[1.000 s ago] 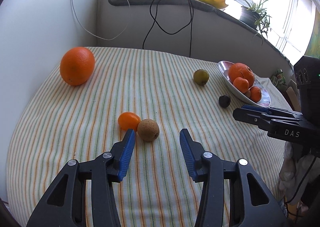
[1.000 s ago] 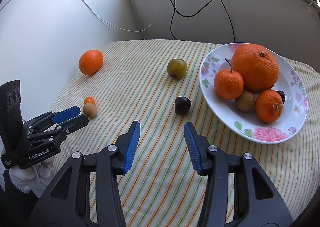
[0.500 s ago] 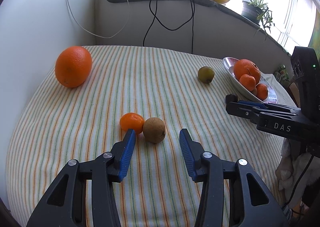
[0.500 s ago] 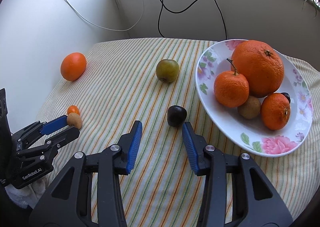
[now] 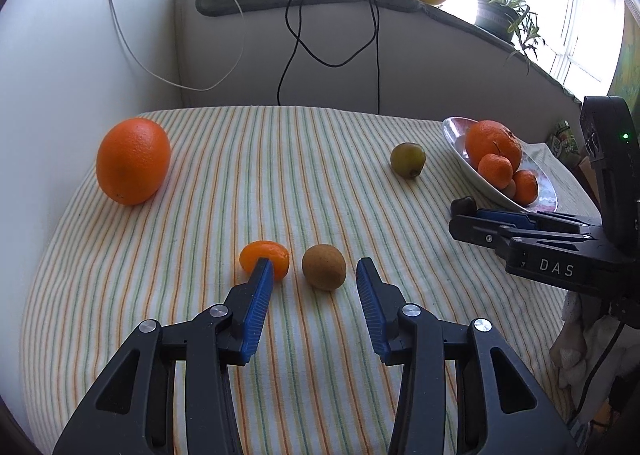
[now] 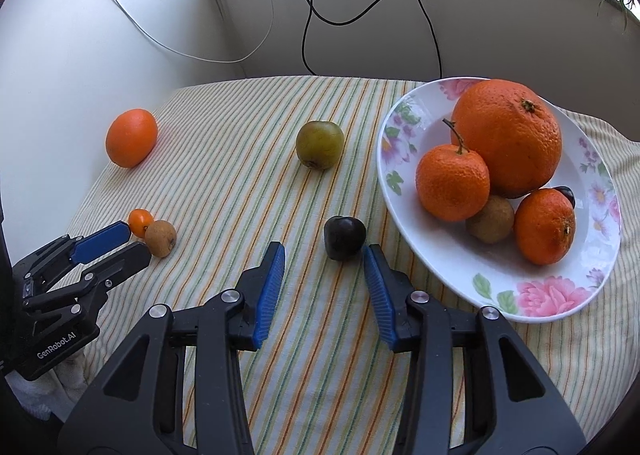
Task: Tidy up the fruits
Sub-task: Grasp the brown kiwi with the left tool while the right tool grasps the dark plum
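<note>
Both tongs are now sitting closer to their fruits than before: the left tongs (image 5: 316, 275) gaping around the brown fruit (image 5: 323, 266), the right tongs (image 6: 324, 259) gaping at the dark plum (image 6: 345, 237) beside the plate (image 6: 496, 295).

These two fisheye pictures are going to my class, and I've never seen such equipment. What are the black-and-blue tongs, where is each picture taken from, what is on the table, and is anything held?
The tongs are hand-held two-finger grippers, one per hand, each carrying a camera looking along its fingers. One picture comes from the left gripper, the other from the right gripper. On the striped cloth lie a large orange, a green fruit, a small orange fruit, a brown fruit and a dark plum. A flowered plate holds more fruit. Nothing is held: both grippers are open, fruit just ahead.
</note>
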### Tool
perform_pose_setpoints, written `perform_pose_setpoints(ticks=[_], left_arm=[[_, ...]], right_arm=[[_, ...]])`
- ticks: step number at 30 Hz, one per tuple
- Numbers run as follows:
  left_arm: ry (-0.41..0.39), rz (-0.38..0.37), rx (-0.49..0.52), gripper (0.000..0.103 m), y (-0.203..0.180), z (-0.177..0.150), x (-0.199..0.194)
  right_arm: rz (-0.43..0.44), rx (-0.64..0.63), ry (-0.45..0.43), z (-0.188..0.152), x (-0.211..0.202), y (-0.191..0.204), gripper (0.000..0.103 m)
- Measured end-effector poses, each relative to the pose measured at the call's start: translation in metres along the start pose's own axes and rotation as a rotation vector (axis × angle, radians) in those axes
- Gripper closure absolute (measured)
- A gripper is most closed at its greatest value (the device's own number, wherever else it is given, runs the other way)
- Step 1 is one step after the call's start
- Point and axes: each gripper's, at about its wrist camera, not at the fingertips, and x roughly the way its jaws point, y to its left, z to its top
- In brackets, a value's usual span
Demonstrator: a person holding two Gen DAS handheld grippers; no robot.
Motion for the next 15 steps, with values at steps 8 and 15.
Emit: perform_pose_setpoints(ticks=[8, 15], left_arm=[[0.037, -0.003, 0.073, 0.069, -0.013, 0.004, 0.018], [0.041, -0.007, 0.05, 0.078, -0.009, 0.004, 0.019]], right_arm=[[-0.03, -0.001, -0.004, 0.003, 0.002, 0.0, 0.065], [-0.075, -0.012, -0.009, 0.006, 0.007, 0.006, 0.075]])
